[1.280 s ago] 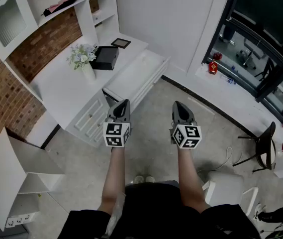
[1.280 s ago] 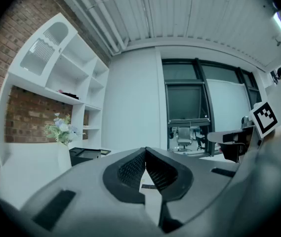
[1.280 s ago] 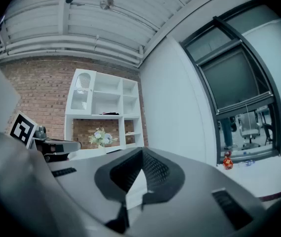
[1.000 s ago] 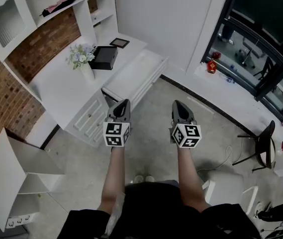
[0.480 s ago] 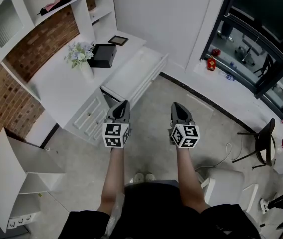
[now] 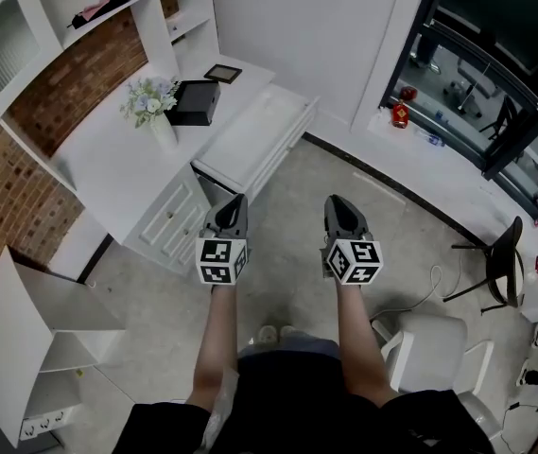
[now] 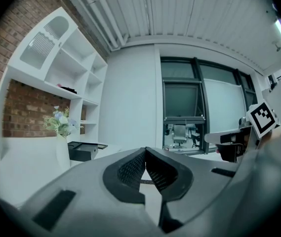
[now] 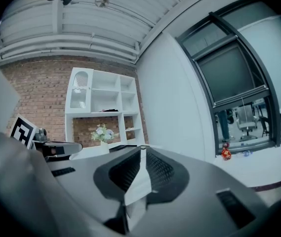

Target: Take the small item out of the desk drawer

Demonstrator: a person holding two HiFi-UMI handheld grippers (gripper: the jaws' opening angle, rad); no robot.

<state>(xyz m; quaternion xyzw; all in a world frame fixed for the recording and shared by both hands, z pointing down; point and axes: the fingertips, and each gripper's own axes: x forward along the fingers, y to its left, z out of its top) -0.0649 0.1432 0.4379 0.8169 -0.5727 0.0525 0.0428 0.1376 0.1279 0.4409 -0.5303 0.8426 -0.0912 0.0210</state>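
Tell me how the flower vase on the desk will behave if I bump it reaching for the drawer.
The vase looks tall and slim with flowers spreading above it, so it would probably tip rather than slide. It appears white, perhaps ceramic, so likely breakable.

left gripper (image 6: 234,197): I hold it out ahead of me, roughly level; jaws closed tip to tip, nothing between them
right gripper (image 6: 336,200): beside the left one but apart from it, pointing the same way; jaws together, empty
left forearm (image 6: 214,339): bare, stretched forward
right forearm (image 6: 355,334): bare, near parallel to it
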